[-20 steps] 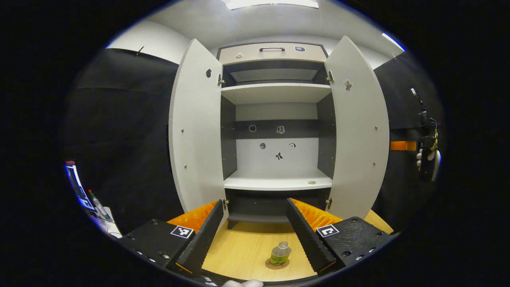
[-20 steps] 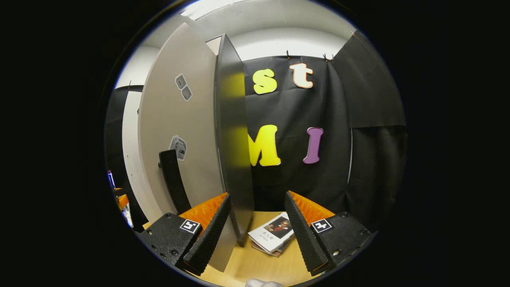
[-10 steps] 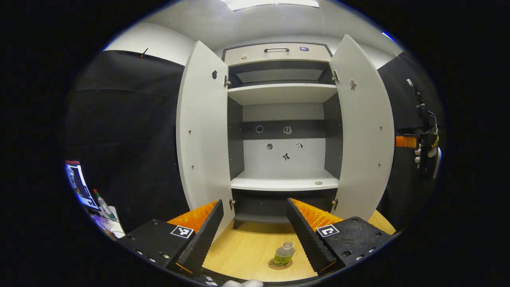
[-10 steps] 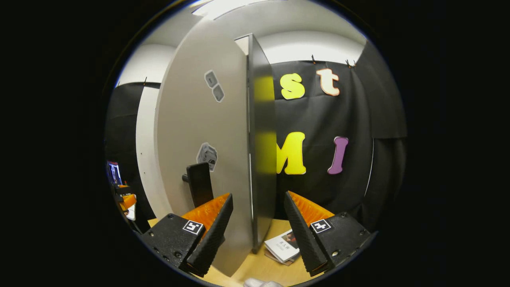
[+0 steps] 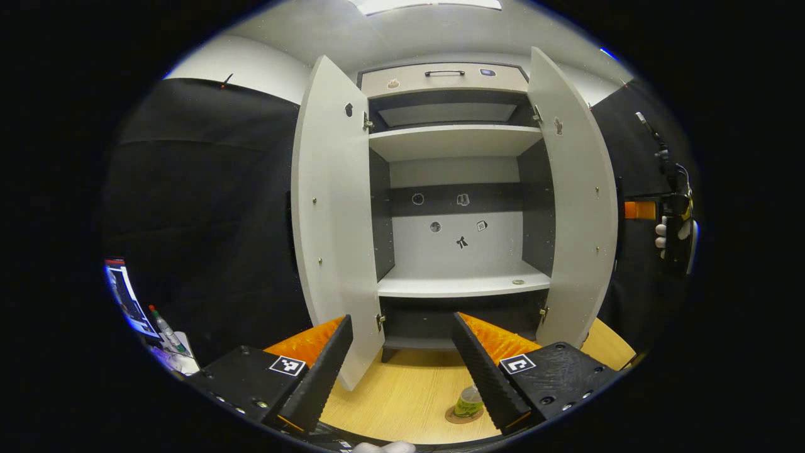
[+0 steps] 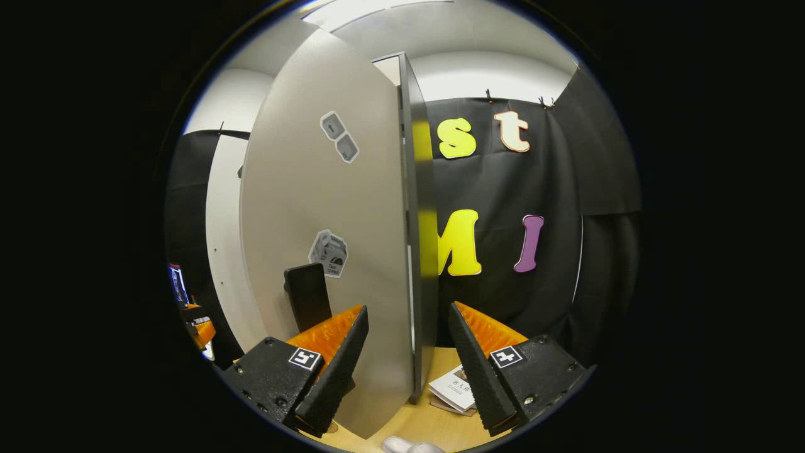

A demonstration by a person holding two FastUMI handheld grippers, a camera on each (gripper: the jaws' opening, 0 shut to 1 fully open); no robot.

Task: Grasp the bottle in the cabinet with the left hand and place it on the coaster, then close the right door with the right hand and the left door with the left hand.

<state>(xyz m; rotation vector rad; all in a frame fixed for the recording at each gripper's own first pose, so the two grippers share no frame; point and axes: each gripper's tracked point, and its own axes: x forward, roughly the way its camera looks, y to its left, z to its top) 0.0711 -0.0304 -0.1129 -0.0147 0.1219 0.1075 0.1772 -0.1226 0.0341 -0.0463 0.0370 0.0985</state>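
Now the right gripper (image 6: 407, 352), wide open, straddles the right door's (image 6: 327, 201) upright free edge; bottle (image 5: 468, 401) sits on coaster (image 5: 463, 415).

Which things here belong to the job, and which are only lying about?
For the job:
bottle
coaster
right door
left door
left tool
right tool

Lying about:
booklet
marker pen
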